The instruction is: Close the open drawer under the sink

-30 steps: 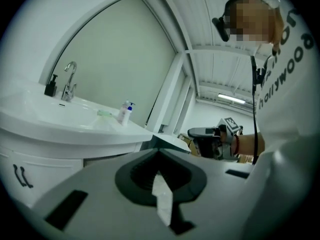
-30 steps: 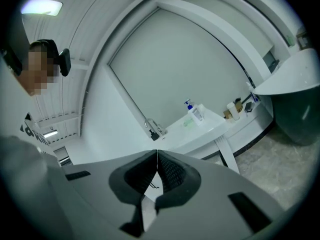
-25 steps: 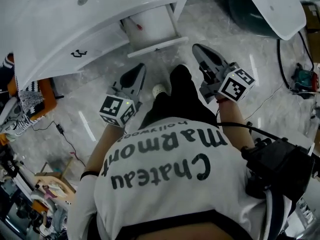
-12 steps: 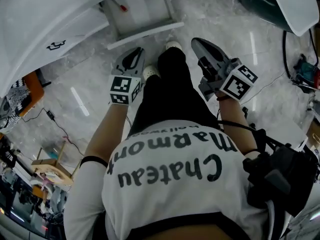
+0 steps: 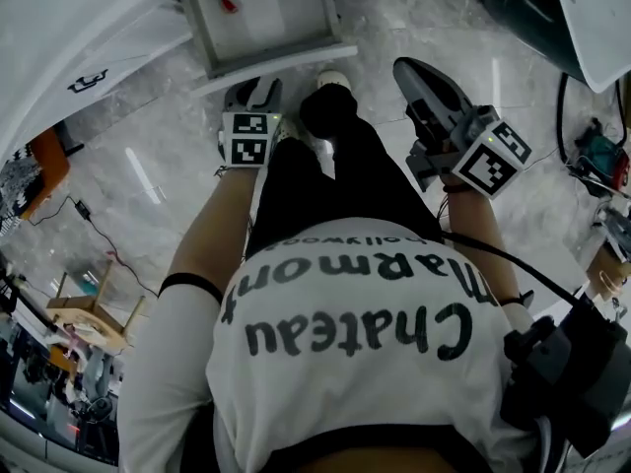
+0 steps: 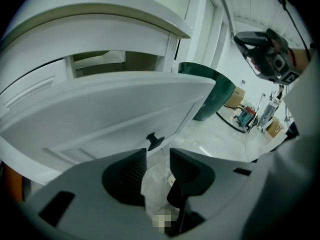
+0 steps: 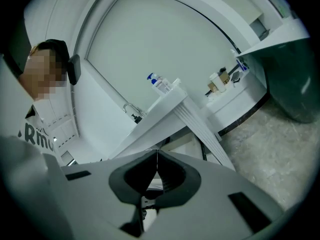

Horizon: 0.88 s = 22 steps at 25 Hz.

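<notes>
Pale marble floor [image 5: 128, 195] fills the head view. The white sink unit [image 5: 79, 18] curves across the frame from 9 o'clock to 12 o'clock. The person [image 5: 345, 333], in a white printed shirt and black trousers, stands at centre and faces 12 o'clock. The open drawer [image 5: 271, 65] projects from under the sink at 12 o'clock, and its white front panel lies closest to the person. The left tool [image 6: 157, 168] points steeply down, just short of that front panel at its 6 o'clock side; whether it touches the panel cannot be told. Its jaws have just been opening and stand apart, with only floor showing through the gap. The right tool [image 7: 157, 160] is held at 1 o'clock from the person, well apart from the drawer; its jaws are pressed together on nothing. A dark knob [image 6: 155, 140] sits on the drawer front at 12 o'clock of the left jaw tips in the left gripper view. A small red object [image 5: 228, 5] lies inside the drawer.
</notes>
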{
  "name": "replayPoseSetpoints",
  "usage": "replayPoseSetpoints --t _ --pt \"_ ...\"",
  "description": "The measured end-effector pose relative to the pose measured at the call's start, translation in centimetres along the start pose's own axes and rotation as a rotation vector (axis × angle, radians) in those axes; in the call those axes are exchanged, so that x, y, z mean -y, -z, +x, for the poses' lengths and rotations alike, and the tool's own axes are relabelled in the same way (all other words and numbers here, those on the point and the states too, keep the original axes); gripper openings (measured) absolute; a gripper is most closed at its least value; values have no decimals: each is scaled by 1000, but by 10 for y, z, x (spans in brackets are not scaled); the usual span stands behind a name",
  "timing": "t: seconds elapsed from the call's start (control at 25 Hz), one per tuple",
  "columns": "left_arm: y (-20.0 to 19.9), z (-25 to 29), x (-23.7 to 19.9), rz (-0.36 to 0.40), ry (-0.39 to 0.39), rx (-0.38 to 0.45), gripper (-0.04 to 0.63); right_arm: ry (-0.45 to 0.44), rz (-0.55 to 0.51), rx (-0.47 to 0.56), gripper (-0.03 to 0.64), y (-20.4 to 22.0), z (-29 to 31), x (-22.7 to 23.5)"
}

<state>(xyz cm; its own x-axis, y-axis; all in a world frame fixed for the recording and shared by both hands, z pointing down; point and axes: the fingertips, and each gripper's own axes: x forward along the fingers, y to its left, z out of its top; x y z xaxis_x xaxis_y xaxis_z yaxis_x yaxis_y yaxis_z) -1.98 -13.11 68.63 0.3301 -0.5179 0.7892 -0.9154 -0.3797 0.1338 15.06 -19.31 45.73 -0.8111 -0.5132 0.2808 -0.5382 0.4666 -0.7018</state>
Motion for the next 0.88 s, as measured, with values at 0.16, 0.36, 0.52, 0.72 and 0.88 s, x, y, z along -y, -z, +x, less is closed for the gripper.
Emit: replayPoseSetpoints --t 0.16,0.36,0.52,0.72,0.88 --pt "-3 7 -7 14 -48 -8 140 -8 5 -21 11 -2 6 7" --pt "-12 15 -8 23 -27 -20 97 -8 35 -38 11 2 10 11" --pt "-10 13 -8 4 -20 -20 89 -7 63 -37 11 7 11 11" --pt "-12 12 -6 -47 -16 -20 89 -3 87 -13 11 1 6 13" --pt "-10 14 -9 -69 -26 -13 89 -9 96 -7 11 2 7 12"
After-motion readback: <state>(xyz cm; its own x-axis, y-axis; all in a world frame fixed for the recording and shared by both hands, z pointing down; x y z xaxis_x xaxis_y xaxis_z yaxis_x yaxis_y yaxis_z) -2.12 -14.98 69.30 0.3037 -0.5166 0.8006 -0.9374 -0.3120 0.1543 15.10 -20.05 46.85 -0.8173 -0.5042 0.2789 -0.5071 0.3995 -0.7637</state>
